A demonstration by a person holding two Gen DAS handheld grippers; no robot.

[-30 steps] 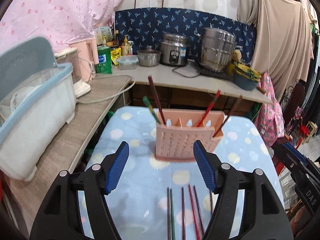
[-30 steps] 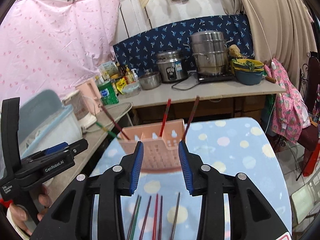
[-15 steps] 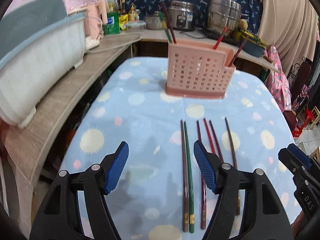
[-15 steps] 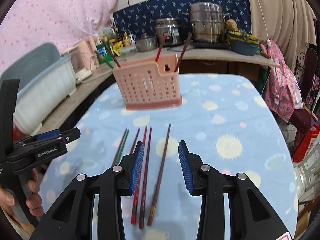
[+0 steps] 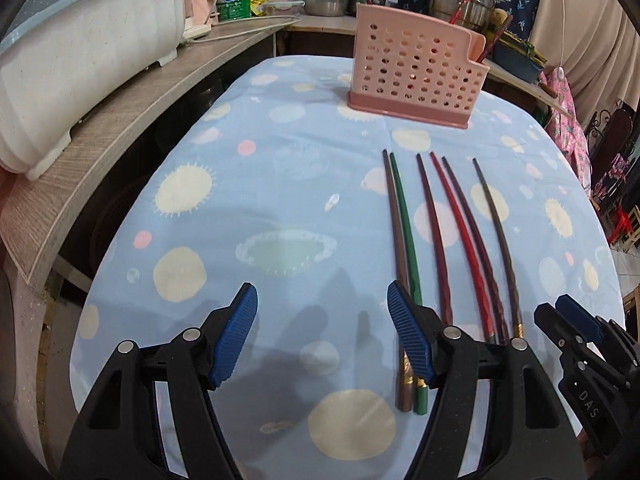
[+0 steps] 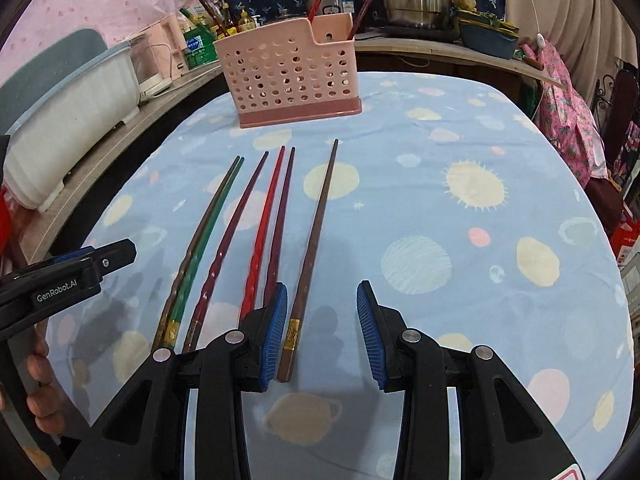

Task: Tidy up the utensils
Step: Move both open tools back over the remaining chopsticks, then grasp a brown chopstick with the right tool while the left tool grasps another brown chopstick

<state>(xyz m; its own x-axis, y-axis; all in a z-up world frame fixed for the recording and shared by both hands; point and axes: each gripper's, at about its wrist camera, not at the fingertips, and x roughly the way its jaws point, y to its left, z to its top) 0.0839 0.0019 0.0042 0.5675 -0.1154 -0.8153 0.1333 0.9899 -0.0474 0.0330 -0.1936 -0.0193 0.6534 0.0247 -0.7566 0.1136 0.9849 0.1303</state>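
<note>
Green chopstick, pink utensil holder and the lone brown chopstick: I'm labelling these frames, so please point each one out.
green chopstick (image 6: 204, 240): right wrist view, middle of its shaft.
pink utensil holder (image 6: 288, 76): right wrist view, perforated front wall.
brown chopstick (image 6: 316, 236): right wrist view, mid-shaft, just ahead of the open right gripper (image 6: 322, 332).

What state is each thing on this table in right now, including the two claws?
Left claw: open, empty.
Right claw: open, empty, straddling the brown chopstick.
Six chopsticks: lying flat on the cloth.
Pink basket: upright, some chopsticks standing inside.
</note>
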